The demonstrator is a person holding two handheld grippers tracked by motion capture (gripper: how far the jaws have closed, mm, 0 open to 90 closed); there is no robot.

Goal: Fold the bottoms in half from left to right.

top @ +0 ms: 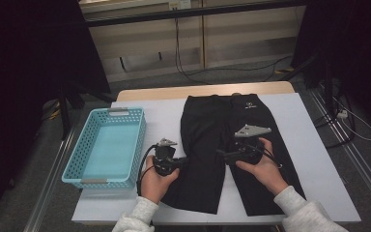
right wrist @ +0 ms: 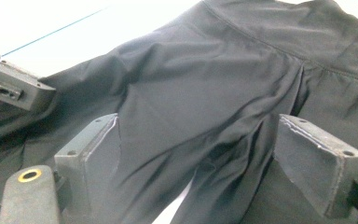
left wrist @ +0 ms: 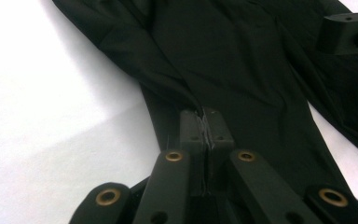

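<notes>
Black trousers (top: 207, 130) lie flat on the white table (top: 314, 159), waistband at the far end, legs pointing toward me. My left gripper (top: 181, 161) is shut at the outer edge of the left trouser leg. In the left gripper view its pads (left wrist: 206, 122) are pressed together, pinching a raised fold of the trouser fabric (left wrist: 223, 60). My right gripper (top: 221, 153) hovers over the gap between the two legs. Seen in its own view, the right gripper (right wrist: 198, 123) stands open wide, the cloth (right wrist: 205, 93) lying between the jaws without touching them.
A light blue plastic basket (top: 140, 140) sits on the table just left of the left hand. The floor beyond the table's far edge carries cables (top: 193, 72). A bare strip of white table lies to the right of the trousers.
</notes>
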